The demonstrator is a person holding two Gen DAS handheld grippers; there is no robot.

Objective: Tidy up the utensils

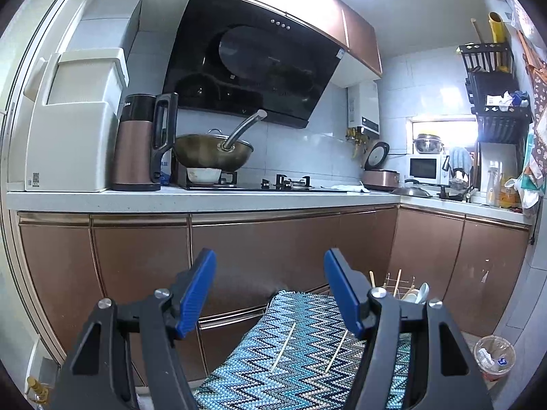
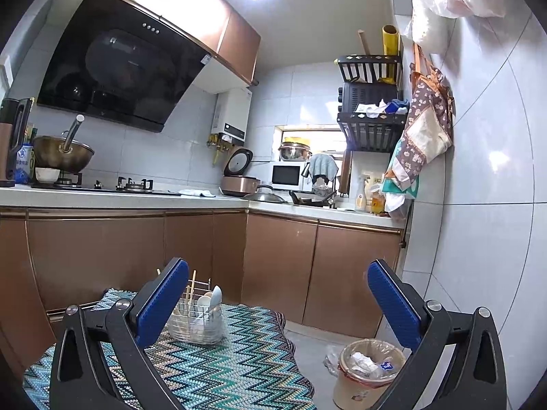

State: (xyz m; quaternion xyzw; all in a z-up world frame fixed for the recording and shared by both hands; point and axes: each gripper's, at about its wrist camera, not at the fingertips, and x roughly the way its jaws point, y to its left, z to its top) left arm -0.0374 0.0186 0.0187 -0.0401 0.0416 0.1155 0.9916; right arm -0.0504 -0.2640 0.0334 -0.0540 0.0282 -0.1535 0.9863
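Two pale chopsticks, one and another, lie loose on a blue zigzag-patterned cloth. A wire utensil holder stands at the cloth's far end and holds white spoons and chopsticks; it also shows in the left wrist view, partly hidden behind the finger. My left gripper is open and empty above the loose chopsticks. My right gripper is open and empty, with its left finger just in front of the holder.
Brown kitchen cabinets run behind the cloth. A lined trash bin stands on the floor to the right, also seen in the left wrist view. The counter holds a kettle, a wok and a stove.
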